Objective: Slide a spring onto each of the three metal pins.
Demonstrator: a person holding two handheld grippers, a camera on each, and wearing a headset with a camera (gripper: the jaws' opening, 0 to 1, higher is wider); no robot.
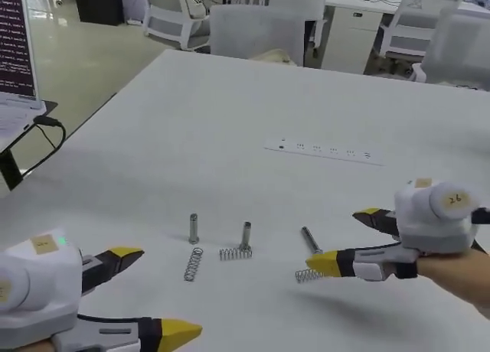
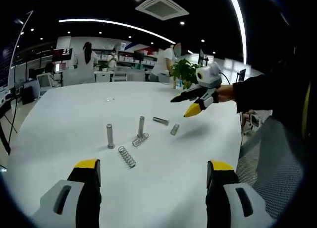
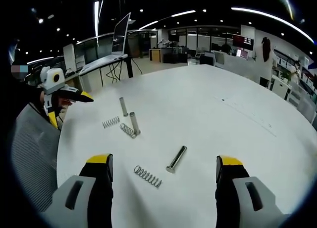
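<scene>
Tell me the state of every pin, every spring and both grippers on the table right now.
Left pin: standing upright, no spring on it.
Middle pin: standing upright, no spring on it.
Right pin: lying on its side, bare.
Left spring: lying flat, loose.
Middle spring: lying flat at the middle pin's foot.
Right spring: lying flat, loose.
Left gripper: fingers open, empty.
Right gripper: fingers open, empty.

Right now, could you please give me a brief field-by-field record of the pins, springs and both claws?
surface: white tabletop
upright pins: two short silver metal pins, standing on end
fallen pin: third silver metal pin, lying flat
springs: three small coiled wire springs, all loose, none on a pin
left claw: open, empty
right claw: open, empty
</scene>
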